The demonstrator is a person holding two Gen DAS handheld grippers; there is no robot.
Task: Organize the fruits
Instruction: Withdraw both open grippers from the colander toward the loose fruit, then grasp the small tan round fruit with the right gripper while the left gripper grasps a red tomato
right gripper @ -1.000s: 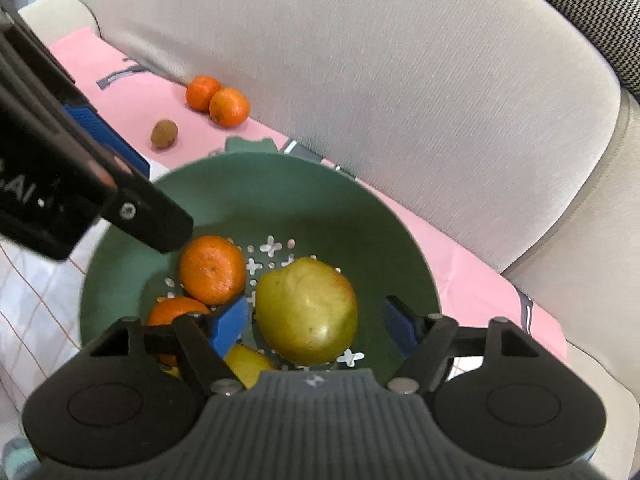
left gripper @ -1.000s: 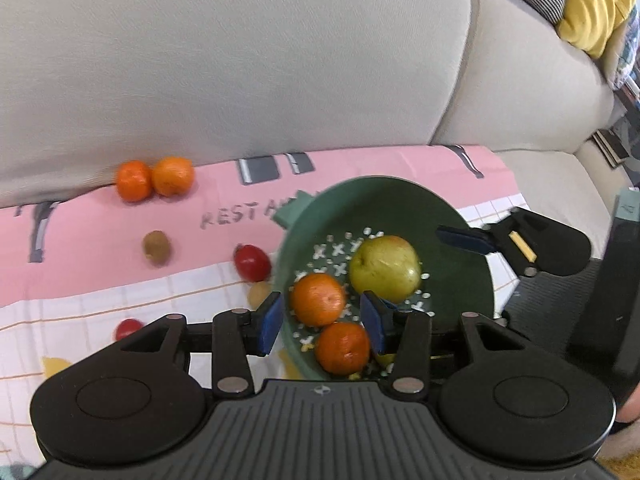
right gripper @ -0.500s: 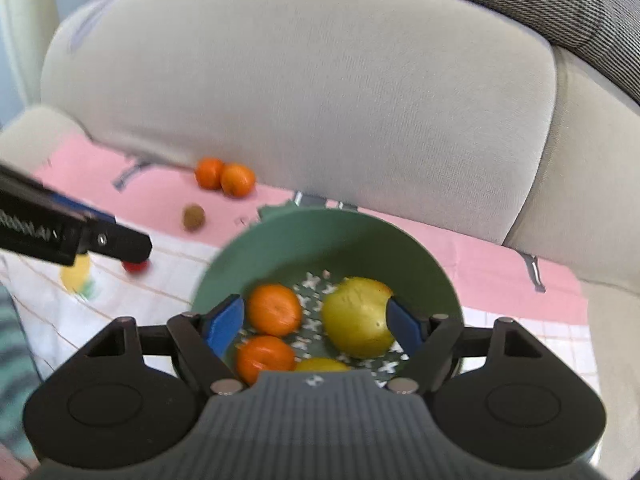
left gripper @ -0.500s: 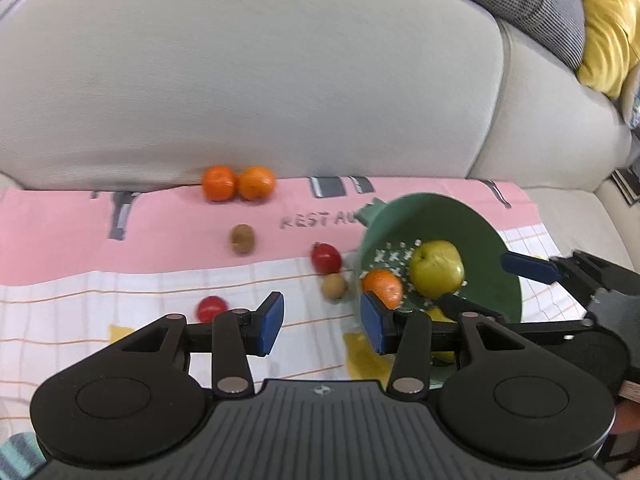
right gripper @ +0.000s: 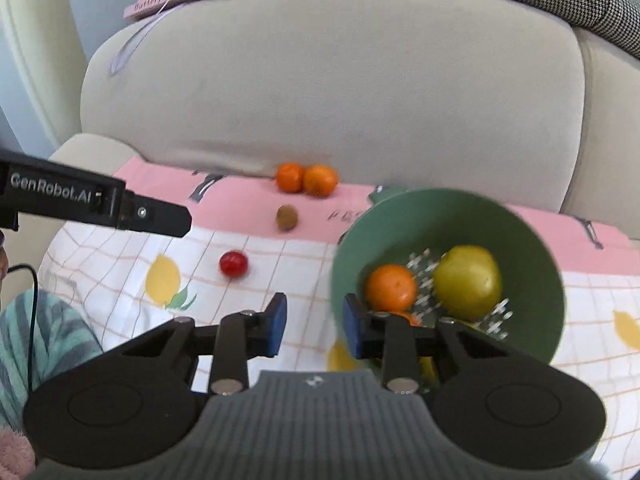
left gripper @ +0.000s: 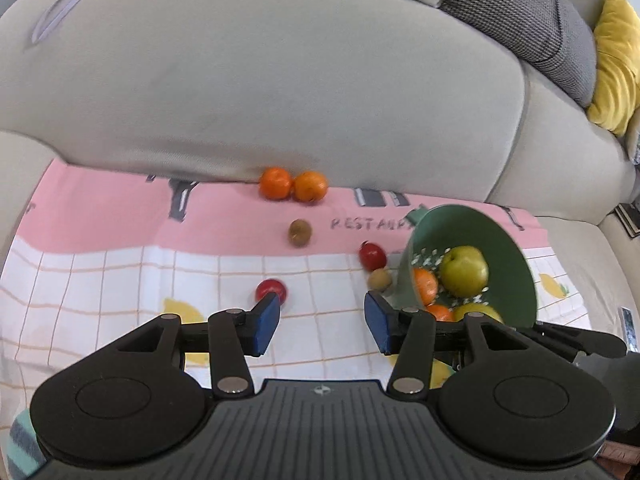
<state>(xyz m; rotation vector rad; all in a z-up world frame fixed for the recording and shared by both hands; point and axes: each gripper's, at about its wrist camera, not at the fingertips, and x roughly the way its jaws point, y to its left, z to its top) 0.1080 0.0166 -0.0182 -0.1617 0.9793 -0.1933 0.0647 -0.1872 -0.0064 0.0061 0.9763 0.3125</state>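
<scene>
A green colander bowl (left gripper: pixel 500 232) (right gripper: pixel 440 216) rests on the cloth and holds a yellow-green apple (right gripper: pixel 466 282), oranges (right gripper: pixel 390 287) and a yellow fruit. Loose on the cloth lie two oranges (left gripper: pixel 292 185) against the backrest, two kiwis (left gripper: pixel 300 233) (left gripper: pixel 380 279) and two red fruits (left gripper: pixel 372 255) (left gripper: pixel 271 290). My left gripper (left gripper: pixel 322 320) is open, its jaws opening, nothing between them; one red fruit sits just beyond its left fingertip. My right gripper (right gripper: pixel 314 324) has its jaws closing, a gap showing, with the bowl's left rim beside its right pad.
The fruit lies on a pink and white checked cloth (left gripper: pixel 120 272) spread over a beige sofa seat, with the backrest (left gripper: pixel 280 80) close behind. A yellow cushion (left gripper: pixel 616 68) and a grey one sit at the right. A pink book (right gripper: pixel 160 0) tops the backrest. Striped fabric (right gripper: pixel 48 332) lies near left.
Both grippers have pulled back and up from the bowl. The left one moved left off the bowl. The right jaws narrowed and slid from around the apple to the bowl's left rim.
</scene>
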